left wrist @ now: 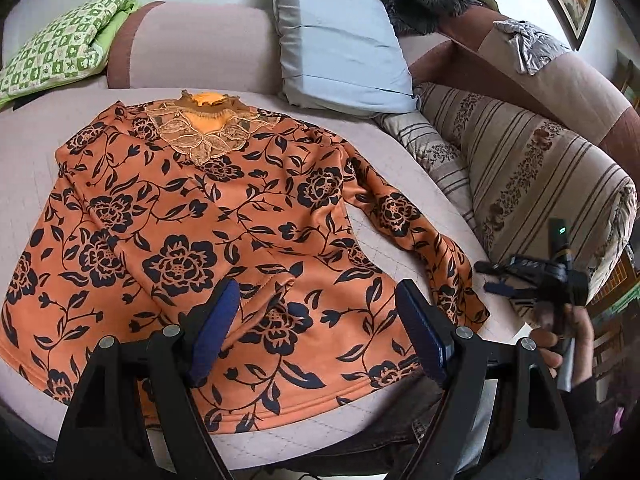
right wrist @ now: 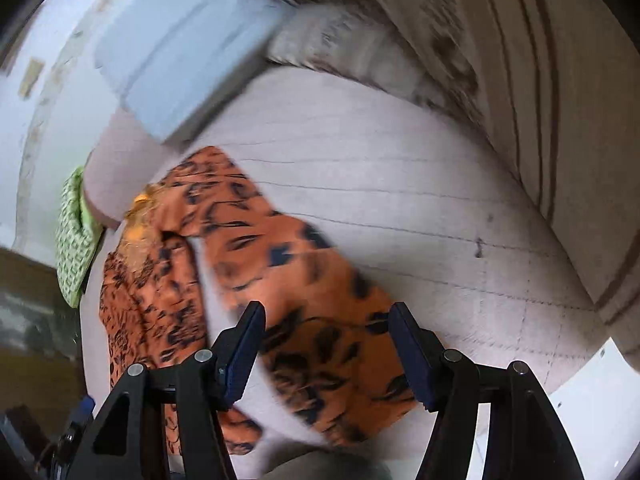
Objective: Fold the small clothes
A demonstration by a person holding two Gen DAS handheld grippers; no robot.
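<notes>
Top (left wrist: 208, 216) lies flat on bed (left wrist: 32, 152). Left tool (left wrist: 316, 328) and right tool (right wrist: 326, 356) gape, gripping nothing, 1 sleeve (right wrist: 320, 300) beneath right.

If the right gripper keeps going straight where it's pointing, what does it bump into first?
Most likely the sleeve of the orange flowered top, lying spread between the right gripper's open fingers. The picture is blurred, so how near it is I can't tell.
</notes>
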